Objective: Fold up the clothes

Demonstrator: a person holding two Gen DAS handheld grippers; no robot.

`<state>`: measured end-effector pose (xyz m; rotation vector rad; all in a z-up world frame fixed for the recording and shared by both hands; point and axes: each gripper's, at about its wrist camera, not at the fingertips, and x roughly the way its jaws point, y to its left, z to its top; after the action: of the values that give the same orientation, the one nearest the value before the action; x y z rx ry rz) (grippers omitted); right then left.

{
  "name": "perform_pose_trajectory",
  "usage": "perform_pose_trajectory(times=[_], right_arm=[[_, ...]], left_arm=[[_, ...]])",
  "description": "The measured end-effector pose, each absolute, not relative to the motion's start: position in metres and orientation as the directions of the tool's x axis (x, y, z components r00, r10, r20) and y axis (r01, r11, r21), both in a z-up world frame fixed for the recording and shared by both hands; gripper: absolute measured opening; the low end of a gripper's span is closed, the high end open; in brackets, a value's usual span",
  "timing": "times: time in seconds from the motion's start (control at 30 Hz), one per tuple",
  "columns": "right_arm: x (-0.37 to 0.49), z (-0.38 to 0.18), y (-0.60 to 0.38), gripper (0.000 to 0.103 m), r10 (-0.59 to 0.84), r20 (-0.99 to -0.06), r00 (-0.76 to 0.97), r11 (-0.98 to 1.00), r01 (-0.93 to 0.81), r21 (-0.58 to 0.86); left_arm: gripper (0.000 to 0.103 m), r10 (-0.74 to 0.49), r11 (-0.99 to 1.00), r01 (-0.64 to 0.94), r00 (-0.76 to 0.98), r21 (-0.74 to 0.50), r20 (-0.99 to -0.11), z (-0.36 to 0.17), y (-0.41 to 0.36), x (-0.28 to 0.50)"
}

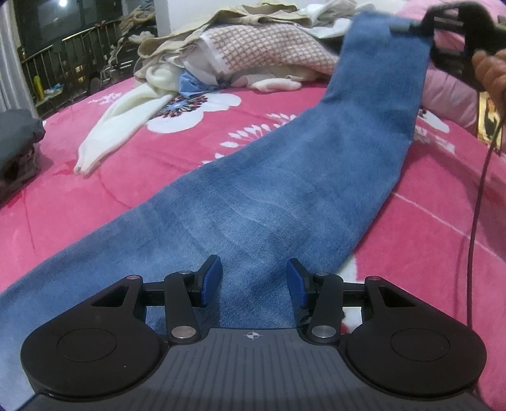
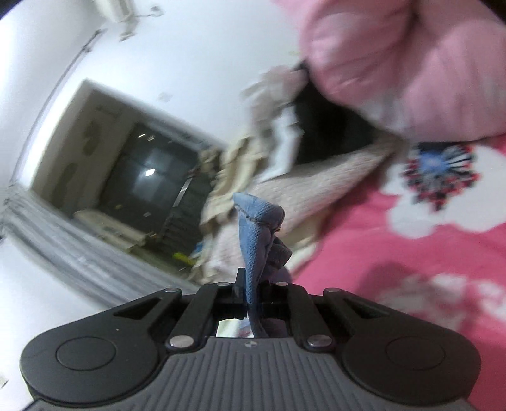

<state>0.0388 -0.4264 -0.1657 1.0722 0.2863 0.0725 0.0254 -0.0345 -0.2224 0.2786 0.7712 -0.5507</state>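
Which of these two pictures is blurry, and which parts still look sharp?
Right wrist view: the background pile of clothes and pink blanket are smeared, while the right gripper and the pinched jeans hem stay crisp. Left wrist view: mostly sharp, fisheye-bent at the edges; only the right gripper at top right is blurred.

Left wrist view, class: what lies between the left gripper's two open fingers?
Only the blue jeans. In the left wrist view the left gripper has denim showing in its gap; whether the pads touch it is unclear. The right gripper pinches the far hem.
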Motion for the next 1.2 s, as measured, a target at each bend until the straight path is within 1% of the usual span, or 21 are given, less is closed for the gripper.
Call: perform_pose_trajectory(times=[0.2, 0.3, 0.53, 0.63, 0.73, 0.87, 0.97, 1.07, 1.2], right_arm=[[0.049, -0.133, -0.377, 0.006, 0.344, -0.118, 0.932, 0.471, -0.062, 0.88], [0.054, -0.122, -0.348, 0.006, 0.418, -0.086, 0.905, 0.453, -0.126, 0.882], [0.069, -0.116, -0.267, 0.007, 0.606, -0.049, 0.794, 0.376, -0.232, 0.897], [0.078, -0.121, -0.227, 0.007, 0.682, -0.045, 0.73, 0.333, -0.255, 0.908], [0.084, -0.127, -0.183, 0.007, 0.753, -0.041, 0.657, 0.29, -0.275, 0.917], [0.09, -0.131, -0.12, 0.007, 0.832, -0.056, 0.552, 0.268, -0.312, 0.912], [0.093, -0.139, -0.068, 0.007, 0.883, -0.091, 0.461, 0.265, -0.328, 0.907], [0.093, -0.151, -0.019, 0.007, 0.918, -0.132, 0.375, 0.267, -0.335, 0.903], [0.083, -0.157, 0.047, 0.007, 0.945, -0.191, 0.266, 0.288, -0.398, 0.871]], left_arm=[[0.046, -0.39, 0.853, 0.522, 0.607, -0.022, -0.692, -0.202, -0.011, 0.017], [0.046, -0.377, 0.883, 0.465, 0.624, -0.063, -0.685, -0.188, 0.016, 0.01], [0.046, -0.306, 0.952, 0.198, 0.628, -0.233, -0.715, -0.178, 0.107, -0.014], [0.046, -0.264, 0.959, 0.094, 0.638, -0.267, -0.723, -0.171, 0.144, -0.029], [0.046, -0.241, 0.948, 0.002, 0.658, -0.319, -0.713, -0.161, 0.182, -0.047], [0.046, -0.193, 0.914, -0.13, 0.695, -0.385, -0.693, -0.148, 0.231, -0.071], [0.046, -0.139, 0.87, -0.245, 0.711, -0.428, -0.689, -0.145, 0.268, -0.09], [0.046, -0.152, 0.788, -0.325, 0.721, -0.524, -0.676, -0.152, 0.302, -0.107], [0.046, -0.134, 0.71, -0.412, 0.716, -0.57, -0.685, -0.167, 0.33, -0.126]])
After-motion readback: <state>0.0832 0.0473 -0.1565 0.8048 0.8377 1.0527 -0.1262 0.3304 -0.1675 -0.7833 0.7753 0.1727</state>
